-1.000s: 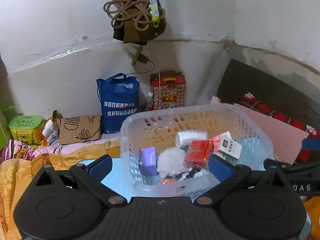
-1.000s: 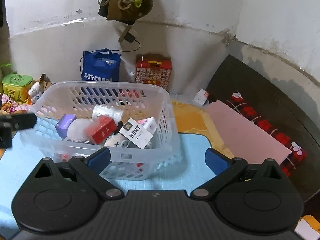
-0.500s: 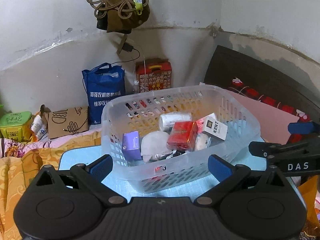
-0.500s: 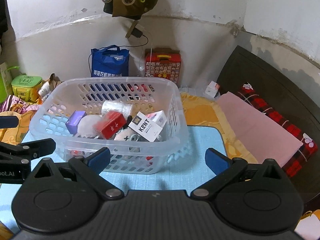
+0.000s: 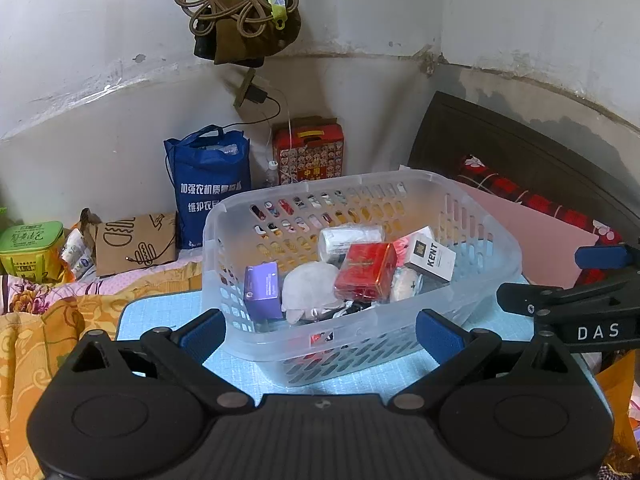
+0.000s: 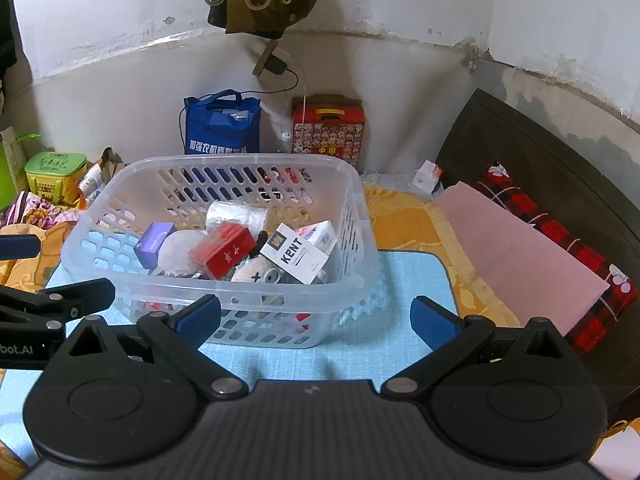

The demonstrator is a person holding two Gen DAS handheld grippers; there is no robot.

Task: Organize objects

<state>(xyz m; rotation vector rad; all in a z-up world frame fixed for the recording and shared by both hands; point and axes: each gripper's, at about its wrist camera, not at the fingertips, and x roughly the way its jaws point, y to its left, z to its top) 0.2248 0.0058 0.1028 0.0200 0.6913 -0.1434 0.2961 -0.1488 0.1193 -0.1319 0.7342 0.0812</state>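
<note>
A clear plastic basket stands on a light blue mat. Inside it lie a red box, a white KENT box, a purple box, a white roll and other small items. My left gripper is open, just short of the basket's near wall and holding nothing. My right gripper is open too, before the basket's near right corner, empty. Each gripper shows at the edge of the other's view.
Against the wall stand a blue bag, a red patterned case, a brown paper bag and a green box. A pink sheet and a dark headboard lie to the right. Cords hang overhead.
Both grippers have drawn back from the basket, which now sits farther off and more central in each view. Both stay open; the basket's contents are unchanged.
</note>
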